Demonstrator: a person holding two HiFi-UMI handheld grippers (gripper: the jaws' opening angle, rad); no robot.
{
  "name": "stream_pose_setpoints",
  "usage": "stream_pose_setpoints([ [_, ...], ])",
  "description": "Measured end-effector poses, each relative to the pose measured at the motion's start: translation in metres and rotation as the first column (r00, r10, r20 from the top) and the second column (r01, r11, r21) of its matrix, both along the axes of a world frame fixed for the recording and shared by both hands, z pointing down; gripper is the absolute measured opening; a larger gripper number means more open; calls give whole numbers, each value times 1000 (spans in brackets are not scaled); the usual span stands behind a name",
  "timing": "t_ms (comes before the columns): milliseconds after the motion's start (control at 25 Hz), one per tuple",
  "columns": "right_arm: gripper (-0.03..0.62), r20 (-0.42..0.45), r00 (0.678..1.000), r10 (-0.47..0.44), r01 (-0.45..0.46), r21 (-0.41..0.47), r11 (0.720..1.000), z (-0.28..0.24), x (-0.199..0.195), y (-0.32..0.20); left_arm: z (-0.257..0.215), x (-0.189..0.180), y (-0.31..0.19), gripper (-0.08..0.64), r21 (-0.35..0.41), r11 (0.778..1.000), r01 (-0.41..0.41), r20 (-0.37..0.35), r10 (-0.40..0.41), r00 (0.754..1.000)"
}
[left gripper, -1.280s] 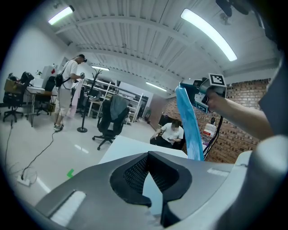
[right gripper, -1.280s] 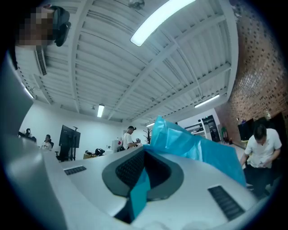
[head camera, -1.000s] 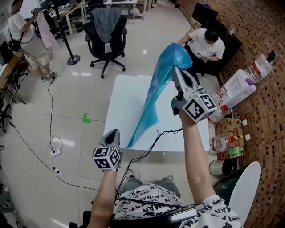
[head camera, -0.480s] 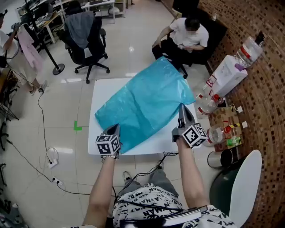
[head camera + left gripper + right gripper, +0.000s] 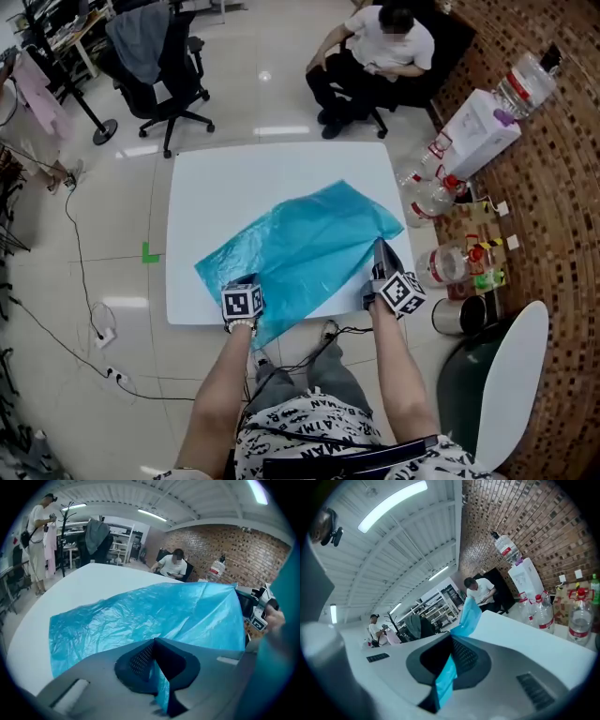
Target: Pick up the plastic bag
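A large blue plastic bag (image 5: 300,246) lies spread across the white table (image 5: 234,178), sagging over its near edge. My left gripper (image 5: 247,284) is shut on the bag's near left corner, with blue film (image 5: 161,693) pinched between its dark pads. My right gripper (image 5: 380,251) is shut on the bag's near right edge, and a strip of film (image 5: 449,674) runs between its pads. In the left gripper view the bag (image 5: 154,616) billows up towards the right.
A person (image 5: 380,47) sits on a chair beyond the table's far right corner. A black office chair (image 5: 155,56) stands at the far left. Water bottles (image 5: 441,267) and a dispenser (image 5: 478,131) line the brick wall on the right. Cables (image 5: 94,309) lie on the floor at left.
Both grippers came down and towards me. The bag, hanging high from the right gripper a second ago, was spread out and now lies low over the table.
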State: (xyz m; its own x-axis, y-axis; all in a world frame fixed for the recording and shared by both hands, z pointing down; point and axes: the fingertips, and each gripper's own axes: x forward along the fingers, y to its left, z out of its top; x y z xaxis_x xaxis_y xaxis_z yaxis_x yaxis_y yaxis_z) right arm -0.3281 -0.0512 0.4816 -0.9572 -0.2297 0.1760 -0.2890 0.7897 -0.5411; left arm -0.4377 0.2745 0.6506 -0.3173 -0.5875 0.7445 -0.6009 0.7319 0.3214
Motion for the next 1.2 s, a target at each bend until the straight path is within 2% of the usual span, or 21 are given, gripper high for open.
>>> stream_pose_setpoints([
  [200,12,-190,982,22,-23,-3,1000,55,53,0,-2,-43,-21,0,-19,999,-43,28,44,999],
  [320,16,-372,928,3,-3,1,1000,99,82,11,-3,-63,-30,0,-38,994,-98,32,99,995],
  [360,62,-426,905,20,-12,21,1000,107,93,9,-3,-66,-32,0,-52,991,-124,35,126,991],
  [400,154,-461,886,51,-34,47,998,109,105,4,-3,-67,-34,0,-67,986,-150,39,152,988],
  [440,190,-478,874,88,-59,76,995,106,115,-3,-3,-68,-34,0,-80,982,-172,46,176,983],
  [480,255,-485,866,117,-72,111,991,98,121,-11,-3,-69,-35,0,-84,978,-190,54,195,979],
  [520,258,-490,863,123,-50,159,986,87,121,-17,-7,-69,-35,0,-76,976,-203,66,209,976],
  [560,256,-496,863,95,17,215,976,77,112,-18,-14,-69,-36,0,-53,976,-211,83,215,973],
  [600,256,-506,862,32,119,263,957,69,96,-13,-24,-67,-36,0,-24,976,-215,102,216,971],
  [640,223,-522,852,-50,233,293,927,67,73,-5,-35,-63,-34,0,-2,976,-216,122,215,969],
  [720,221,-580,794,-182,417,302,858,79,20,7,-46,-47,-25,0,1,976,-219,141,217,966],
  [760,259,-620,755,-213,473,292,831,91,-3,8,-46,-35,-18,0,-11,975,-220,136,219,966],
  [840,259,-690,685,-233,535,259,804,115,-36,1,-36,-8,-5,0,-33,977,-212,106,214,971],
  [920,259,-740,628,-241,564,220,796,133,-48,-8,-23,14,6,0,-54,981,-188,76,192,979],
  [1040,259,-805,543,-240,596,167,786,154,-34,-14,-7,19,20,0,-102,986,-132,70,139,988],
  [1080,261,-810,535,-240,596,160,787,158,-27,-13,-5,14,22,2,-111,987,-118,74,127,989],
  [1200,262,-788,575,-221,538,162,827,159,-3,-9,-3,-6,21,2,-119,987,-108,86,119,989],
])
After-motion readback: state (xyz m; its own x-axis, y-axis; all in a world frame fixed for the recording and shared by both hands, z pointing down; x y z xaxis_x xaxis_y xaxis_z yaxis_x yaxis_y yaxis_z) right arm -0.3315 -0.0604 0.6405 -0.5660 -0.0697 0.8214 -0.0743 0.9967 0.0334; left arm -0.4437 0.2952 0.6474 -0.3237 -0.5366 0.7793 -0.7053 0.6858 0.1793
